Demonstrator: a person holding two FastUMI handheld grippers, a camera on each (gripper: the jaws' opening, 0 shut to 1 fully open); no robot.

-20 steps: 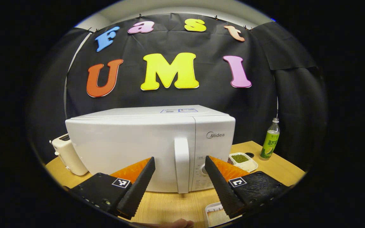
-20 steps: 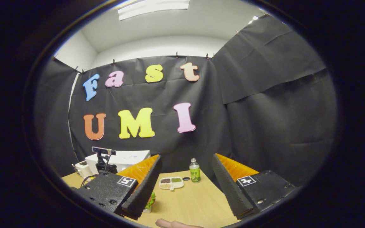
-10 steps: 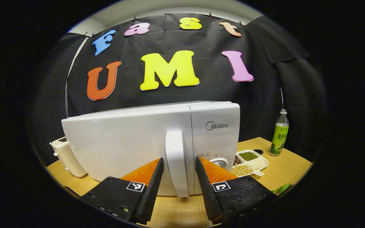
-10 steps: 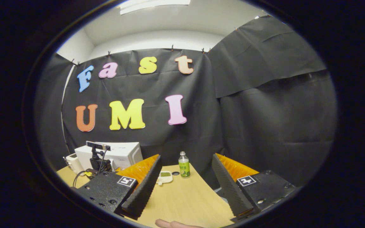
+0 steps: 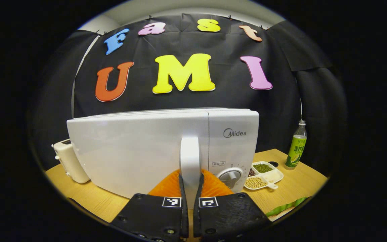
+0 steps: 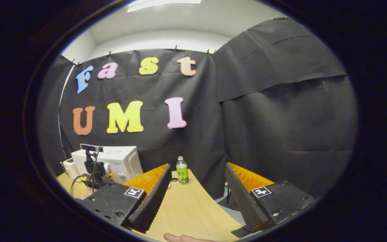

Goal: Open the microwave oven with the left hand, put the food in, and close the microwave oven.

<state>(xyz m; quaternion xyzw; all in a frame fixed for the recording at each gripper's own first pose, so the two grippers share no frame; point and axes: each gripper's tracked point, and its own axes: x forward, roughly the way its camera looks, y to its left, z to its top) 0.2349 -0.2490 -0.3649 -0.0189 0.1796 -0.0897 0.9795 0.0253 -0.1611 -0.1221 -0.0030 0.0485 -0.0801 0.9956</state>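
The left gripper [image 5: 190, 188] is clamped on the white vertical door handle [image 5: 189, 158] of the white box-shaped microwave oven [image 5: 146, 148]; both fingers press against the handle's lower part, one on each side. The oven door sits flush with the control panel, so the oven is closed. The oven stands on the light wooden table [image 5: 297, 183].

On the table, to the right of the oven, lies a white divided dish [image 5: 264, 173] holding beans and grains in separate compartments. A clear plastic bottle with a green label [image 5: 295, 149] stands upright farther right, near the black cloth wall. A cream-coloured toaster [image 5: 69, 161] stands just beside the oven's left end. A green-edged food item [image 5: 286, 208] shows at the lower right rim of the left gripper view; its type cannot be determined.

The right gripper [image 6: 197, 198] is held above the table with its fingers spread wide apart and nothing between them.
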